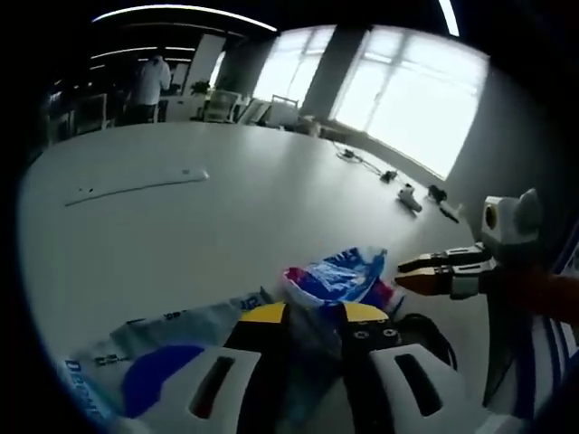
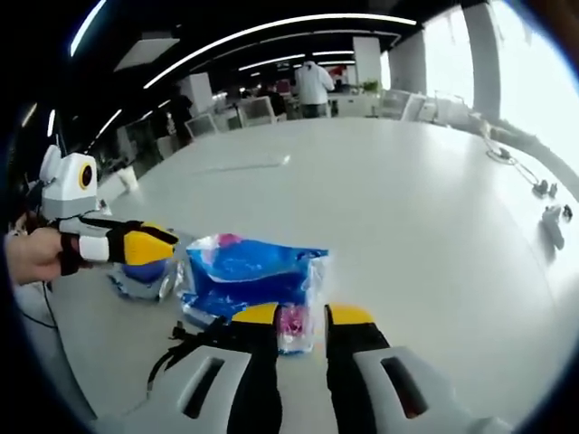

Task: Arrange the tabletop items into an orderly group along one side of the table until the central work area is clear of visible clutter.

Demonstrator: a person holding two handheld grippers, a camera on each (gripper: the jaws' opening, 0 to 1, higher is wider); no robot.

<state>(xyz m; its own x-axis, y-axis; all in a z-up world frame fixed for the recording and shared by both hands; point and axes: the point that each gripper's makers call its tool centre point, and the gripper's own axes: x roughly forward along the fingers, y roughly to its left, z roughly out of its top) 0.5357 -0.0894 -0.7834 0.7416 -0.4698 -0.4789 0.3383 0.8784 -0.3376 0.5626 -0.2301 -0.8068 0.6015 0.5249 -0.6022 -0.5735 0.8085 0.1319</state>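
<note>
Two grippers at plastic bags on the white desk (image 2: pixel 425 208)

Right gripper (image 2: pixel 303 321) fingers gripped the blue bag (image 2: pixel 249 271); left gripper (image 1: pixel 312 316) fingers straddled a clear bag (image 1: pixel 312 357), grip uncertain.

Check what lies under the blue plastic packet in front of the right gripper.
The blue packet rests on the white table. A black cord emerges from its near edge, and another bluish packet sits by its left side. Anything beneath its middle is covered.
</note>
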